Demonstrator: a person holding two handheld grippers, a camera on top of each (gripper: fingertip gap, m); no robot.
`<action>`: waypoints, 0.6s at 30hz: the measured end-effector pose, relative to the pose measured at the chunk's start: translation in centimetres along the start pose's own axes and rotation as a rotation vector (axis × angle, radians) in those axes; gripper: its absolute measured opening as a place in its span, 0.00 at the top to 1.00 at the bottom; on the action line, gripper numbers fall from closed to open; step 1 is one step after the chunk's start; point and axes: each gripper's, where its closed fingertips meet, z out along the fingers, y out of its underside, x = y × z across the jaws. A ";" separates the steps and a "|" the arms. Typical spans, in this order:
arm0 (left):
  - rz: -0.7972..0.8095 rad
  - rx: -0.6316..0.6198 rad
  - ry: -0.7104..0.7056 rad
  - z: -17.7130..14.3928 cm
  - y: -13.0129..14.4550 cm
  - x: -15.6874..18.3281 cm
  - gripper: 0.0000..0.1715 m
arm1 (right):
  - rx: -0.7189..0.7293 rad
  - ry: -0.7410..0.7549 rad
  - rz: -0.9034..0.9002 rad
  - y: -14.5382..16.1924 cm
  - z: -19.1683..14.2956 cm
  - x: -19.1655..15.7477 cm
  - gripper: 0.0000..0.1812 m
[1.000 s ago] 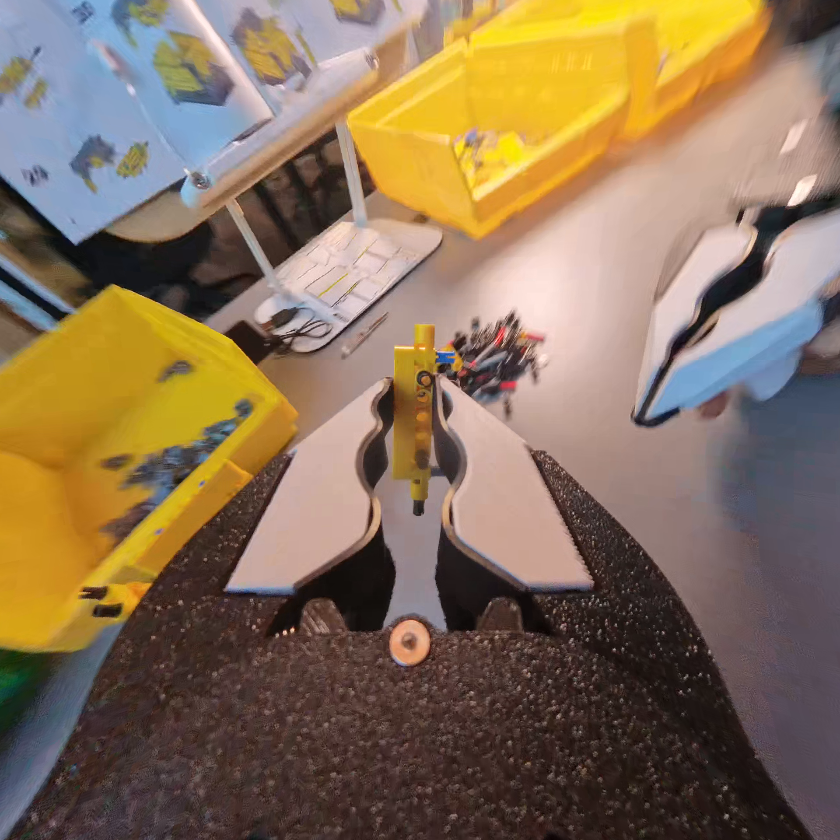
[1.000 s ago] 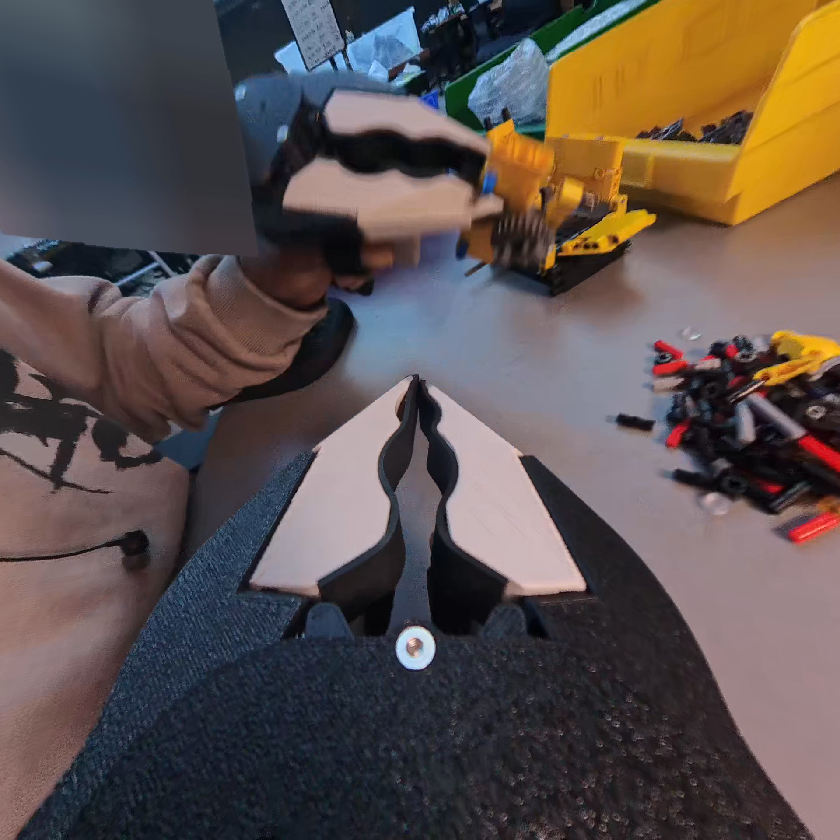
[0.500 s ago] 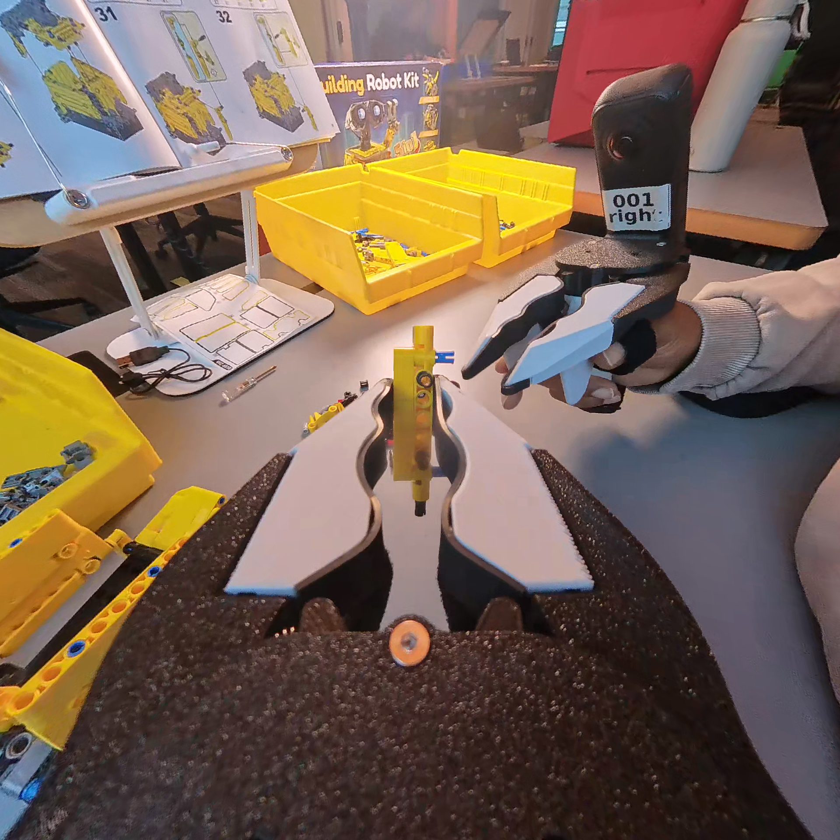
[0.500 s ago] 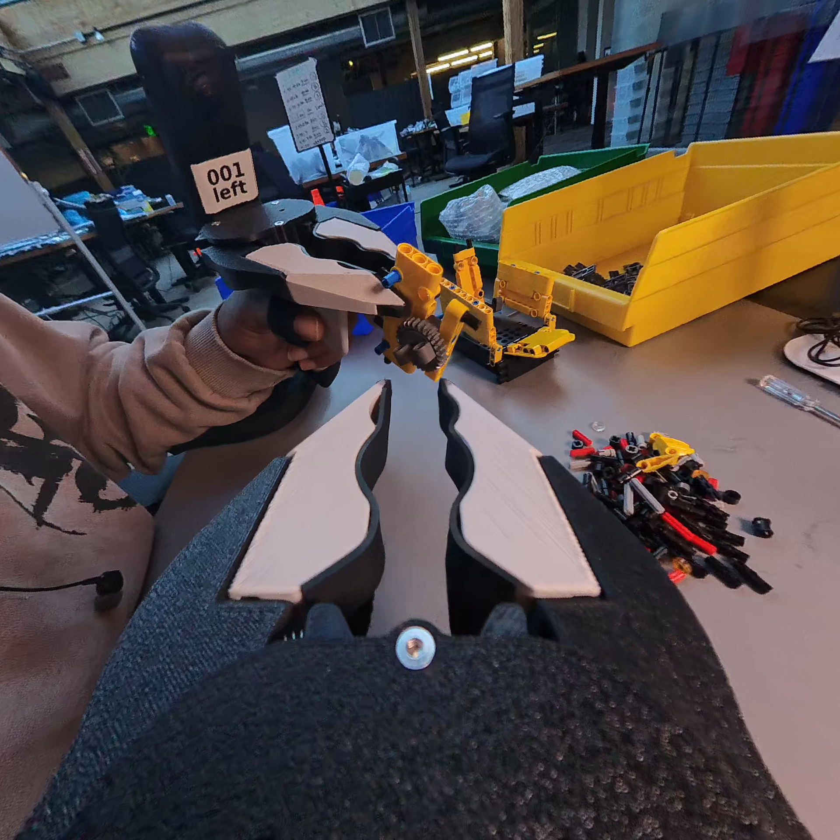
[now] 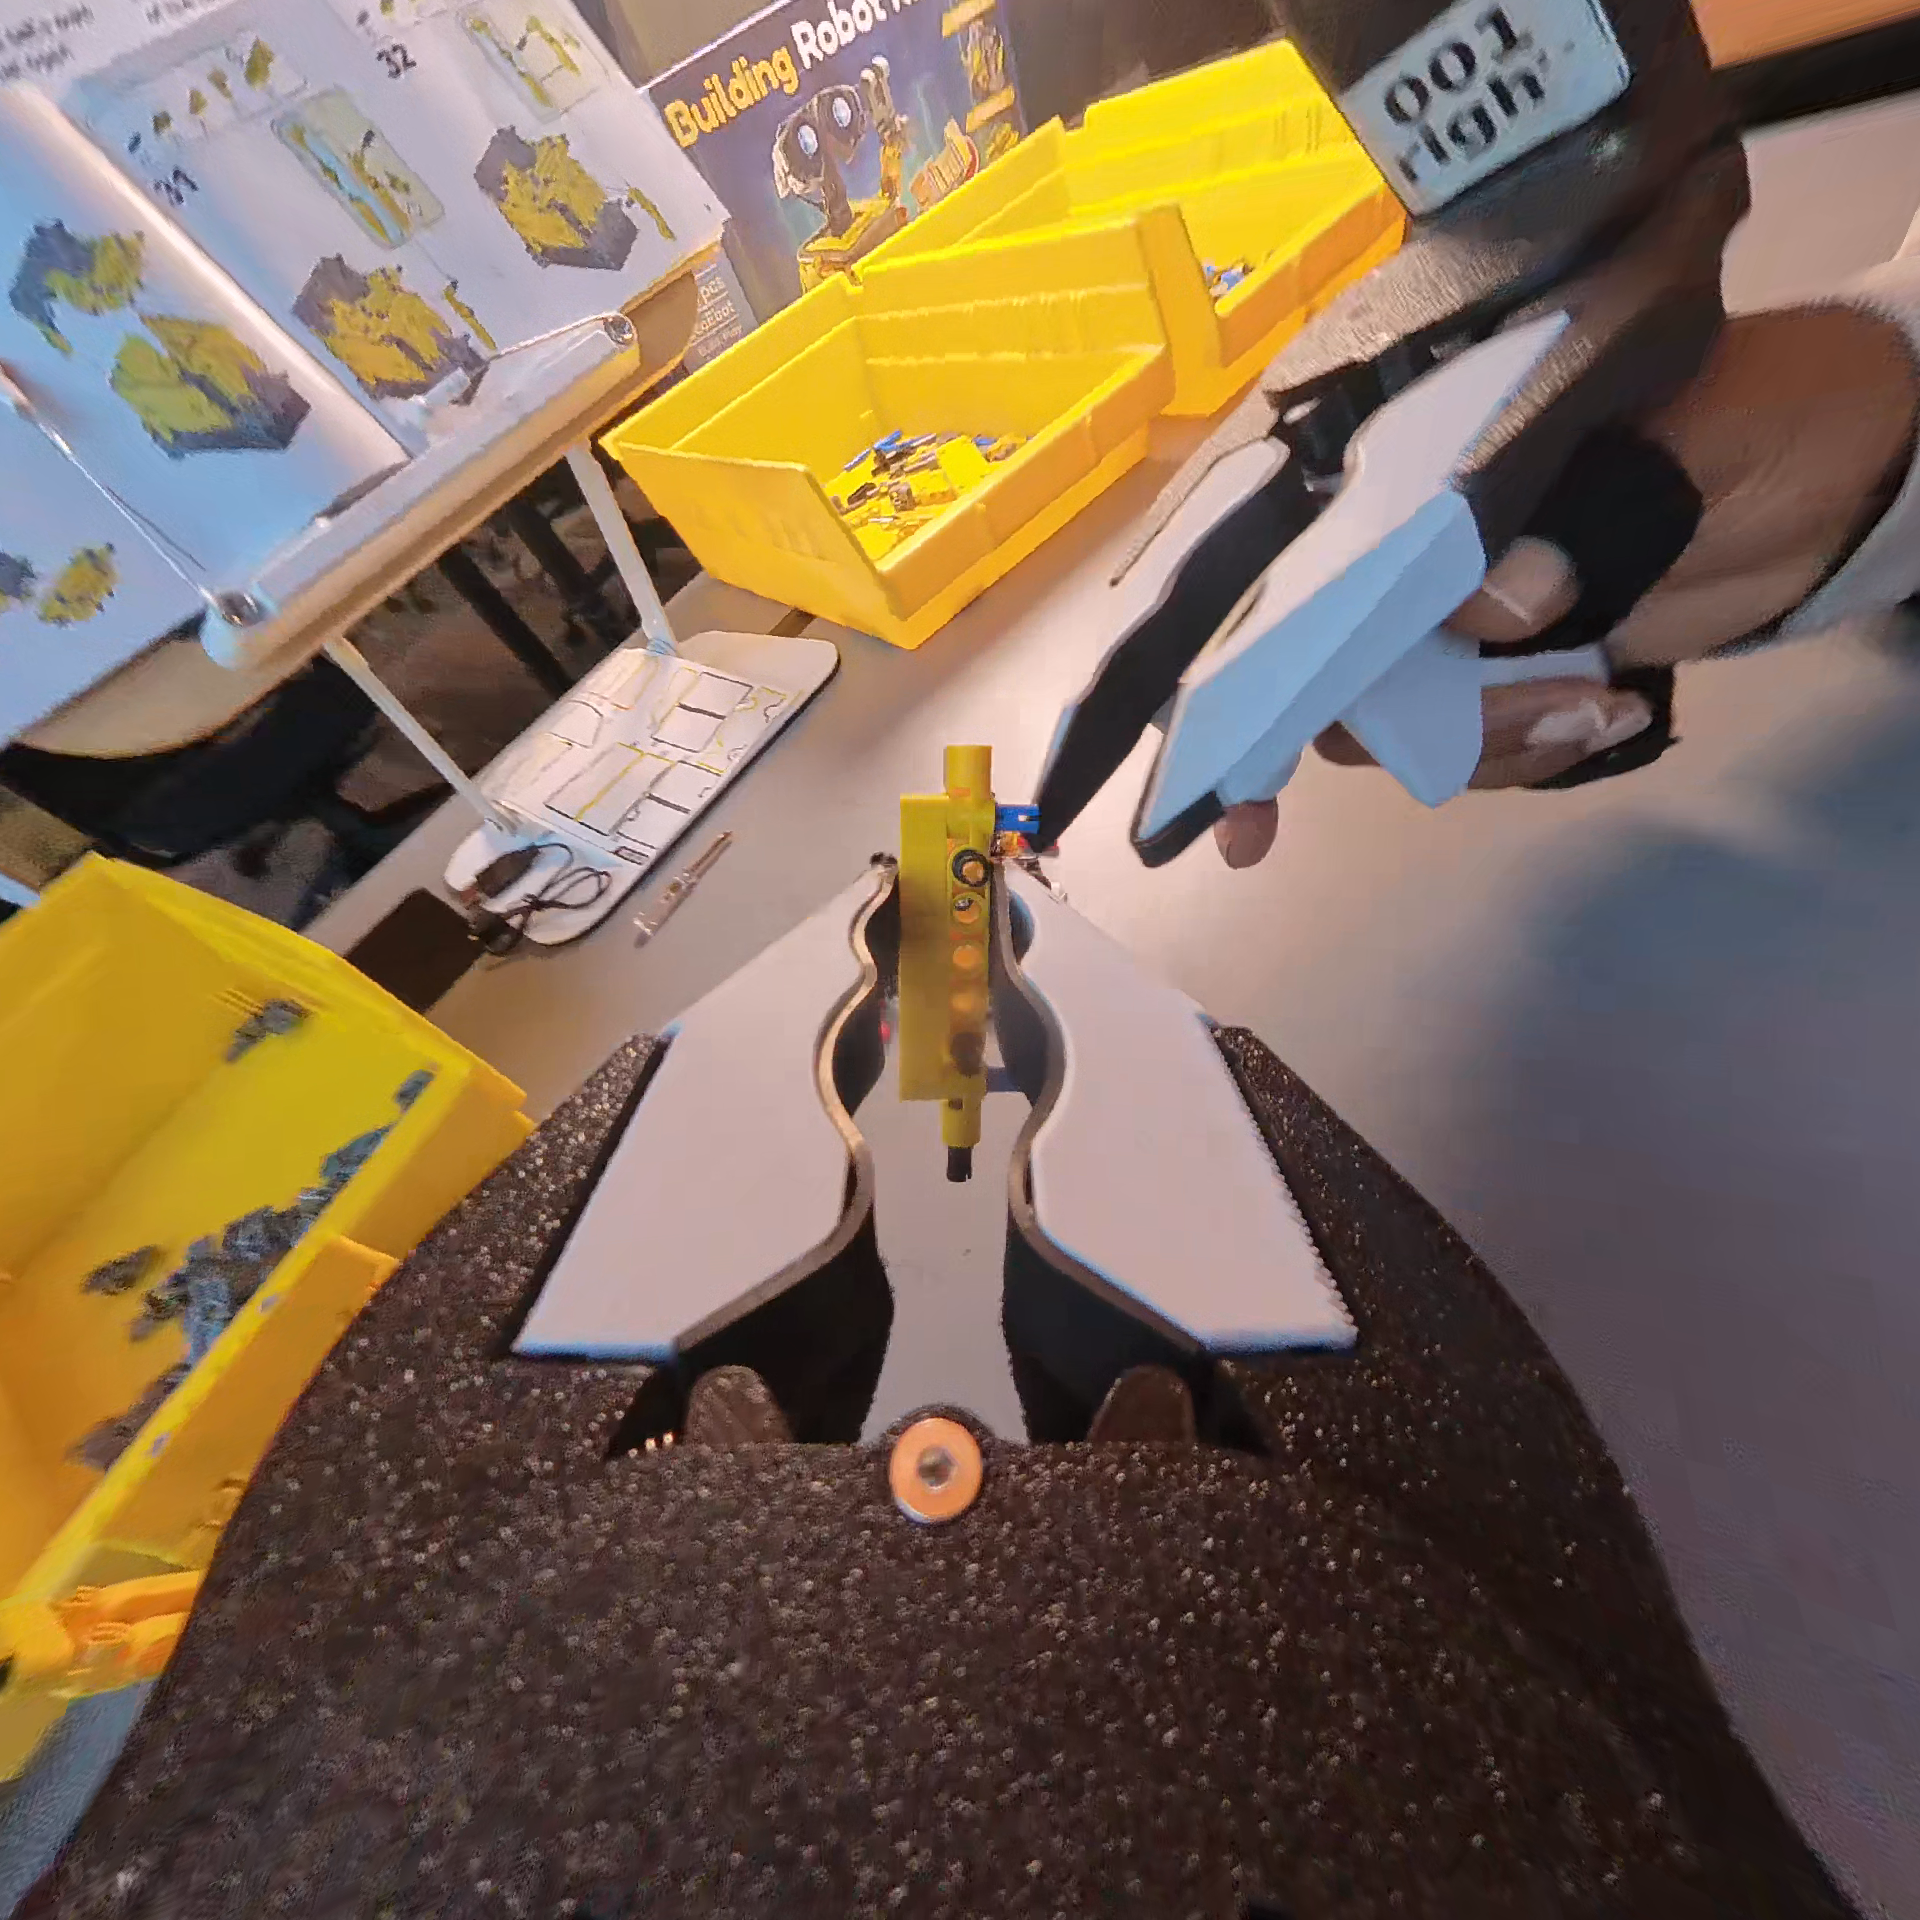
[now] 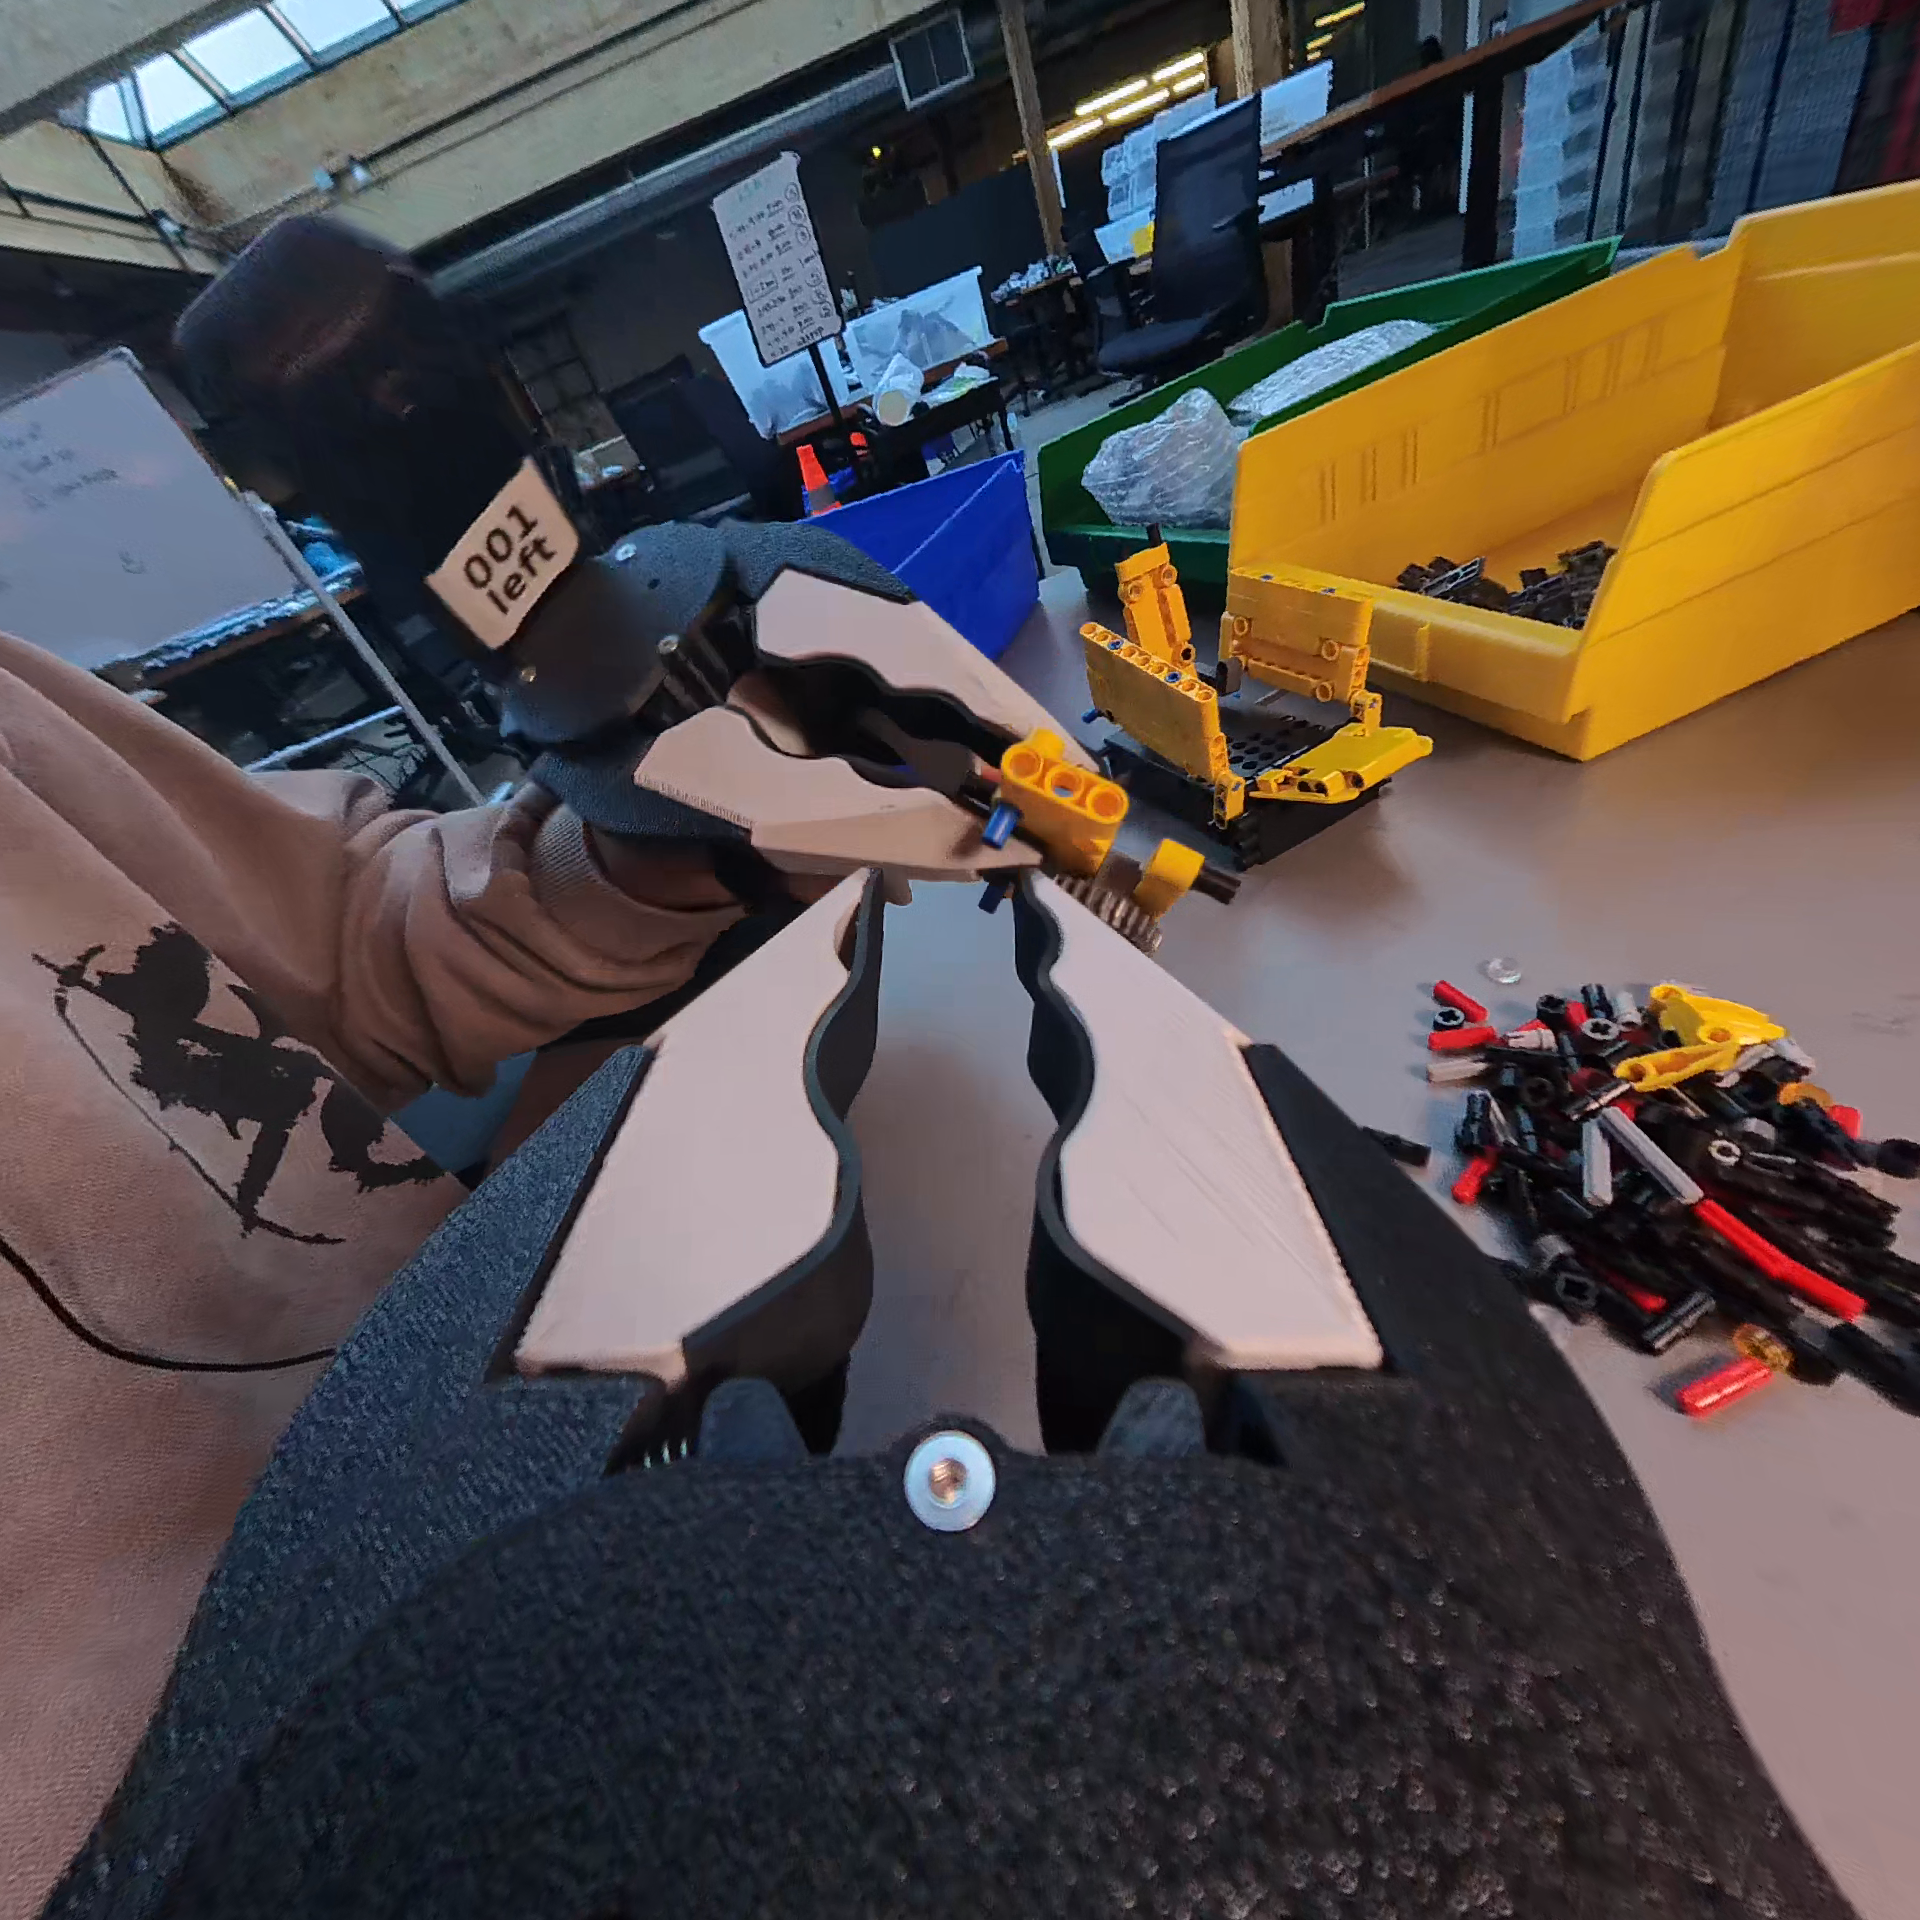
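Yellow brick assembly (image 5: pixel 954 971) clenched upright in left claw (image 5: pixel 943 883); right claw (image 6: pixel 948 894) released, tips beside it.

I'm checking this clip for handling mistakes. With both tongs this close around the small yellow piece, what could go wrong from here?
1. The left tongs pinch the yellow beam assembly by a narrow edge; a nudge from the open right tongs might twist it loose.
2. Its blue pin and gear sit right at the right tongs' tips and could be knocked out.
3. A dropped bit could vanish into the loose parts pile.

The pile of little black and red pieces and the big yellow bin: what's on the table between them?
Nothing: bare grey table separates pile from yellow bin, in the right wrist view.
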 end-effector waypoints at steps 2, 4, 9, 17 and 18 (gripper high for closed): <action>0.106 -0.033 -0.037 0.5 0.3 0.5 0.92 | 0.002 0.000 0.045 0.1 0.0 0.3 0.87; 0.209 -0.050 -0.082 0.7 0.6 0.6 0.91 | -0.012 0.016 0.076 0.5 -0.1 0.9 0.91; 0.302 -0.054 -0.099 0.9 0.6 1.2 0.91 | -0.030 0.010 0.116 1.3 -0.4 1.5 0.97; -0.315 0.115 0.465 -1.3 -0.8 4.2 0.88 | -0.167 -0.145 -0.150 1.8 -2.5 0.3 0.98; -0.335 0.117 0.509 -1.5 -0.8 4.5 0.91 | -0.176 -0.178 -0.168 1.8 -2.8 -0.2 0.98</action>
